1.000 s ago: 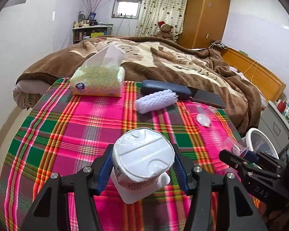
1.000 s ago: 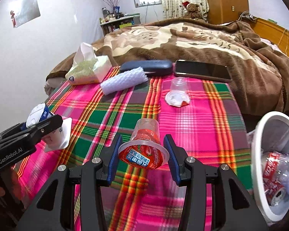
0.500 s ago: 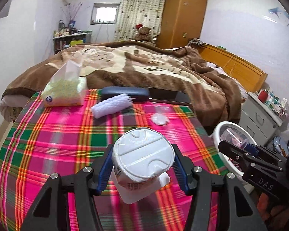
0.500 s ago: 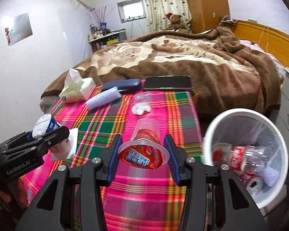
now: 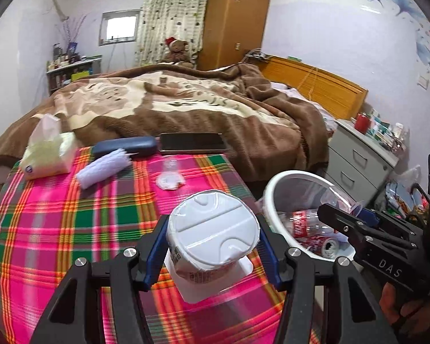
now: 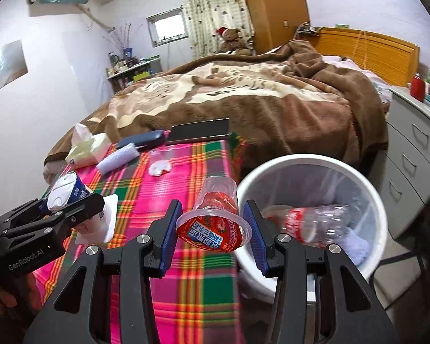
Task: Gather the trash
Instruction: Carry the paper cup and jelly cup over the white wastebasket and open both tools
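My left gripper (image 5: 212, 246) is shut on a white yogurt cup (image 5: 212, 235) with a foil lid, held above the plaid tablecloth (image 5: 71, 229); it also shows in the right wrist view (image 6: 66, 197). My right gripper (image 6: 212, 226) is shut on a clear plastic cup with a red label (image 6: 215, 223), held near the table's right edge, just left of the white trash bin (image 6: 355, 177). The bin (image 5: 275, 189) holds a crushed bottle (image 6: 309, 220) and cans. A small clear cup with a loose lid (image 5: 169, 177) lies on the cloth.
A tissue pack (image 5: 47, 154), a white foam sleeve (image 5: 103, 167), a dark glasses case (image 5: 126, 146) and a phone (image 5: 193, 142) sit at the table's far side. A bed with a brown blanket (image 5: 186, 109) lies behind. Grey drawers (image 5: 358, 160) stand right of the bin.
Both grippers have swung right with their cups; the trash bin has come into fuller view, and the right gripper now sits close beside its rim.
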`<state>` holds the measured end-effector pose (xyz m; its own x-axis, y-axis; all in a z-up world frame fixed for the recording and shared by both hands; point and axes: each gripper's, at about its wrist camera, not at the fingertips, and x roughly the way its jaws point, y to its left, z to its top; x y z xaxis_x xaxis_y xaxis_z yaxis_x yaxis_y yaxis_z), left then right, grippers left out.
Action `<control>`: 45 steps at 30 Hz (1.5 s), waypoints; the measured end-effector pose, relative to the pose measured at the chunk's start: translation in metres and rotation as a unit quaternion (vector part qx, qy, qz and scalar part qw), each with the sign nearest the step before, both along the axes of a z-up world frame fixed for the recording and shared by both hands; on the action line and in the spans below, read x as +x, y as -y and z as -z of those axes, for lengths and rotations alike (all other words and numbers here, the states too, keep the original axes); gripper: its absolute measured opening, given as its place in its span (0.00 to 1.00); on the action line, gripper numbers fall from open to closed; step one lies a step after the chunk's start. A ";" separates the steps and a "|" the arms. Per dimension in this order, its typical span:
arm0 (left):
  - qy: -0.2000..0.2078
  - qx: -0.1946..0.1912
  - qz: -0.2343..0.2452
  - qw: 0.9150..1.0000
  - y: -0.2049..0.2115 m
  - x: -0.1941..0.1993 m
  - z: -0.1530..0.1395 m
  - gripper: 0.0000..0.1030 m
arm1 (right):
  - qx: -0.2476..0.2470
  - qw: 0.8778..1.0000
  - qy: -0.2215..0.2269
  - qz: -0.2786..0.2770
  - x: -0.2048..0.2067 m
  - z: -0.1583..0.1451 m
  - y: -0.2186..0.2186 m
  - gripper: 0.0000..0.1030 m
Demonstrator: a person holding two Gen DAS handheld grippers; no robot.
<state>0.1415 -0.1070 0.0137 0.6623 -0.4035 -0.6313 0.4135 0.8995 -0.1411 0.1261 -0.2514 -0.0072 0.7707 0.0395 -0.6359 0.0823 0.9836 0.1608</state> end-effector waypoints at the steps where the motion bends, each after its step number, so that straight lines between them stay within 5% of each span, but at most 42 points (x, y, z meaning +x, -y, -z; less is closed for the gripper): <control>1: -0.001 0.002 0.005 1.000 0.006 0.000 0.000 0.56 | -0.001 1.000 0.001 0.007 -0.002 0.000 0.005 0.45; 23: -0.028 0.019 0.119 0.992 0.157 0.004 0.028 0.56 | -0.016 0.994 -0.035 0.106 -0.015 0.018 0.115 0.45; 40: -0.041 0.020 0.133 0.990 0.179 0.014 0.046 0.56 | -0.018 0.992 -0.066 0.102 -0.012 0.037 0.136 0.45; 45: -0.040 0.018 0.129 0.991 0.179 0.015 0.046 0.70 | -0.016 0.992 -0.072 0.101 -0.009 0.039 0.138 0.55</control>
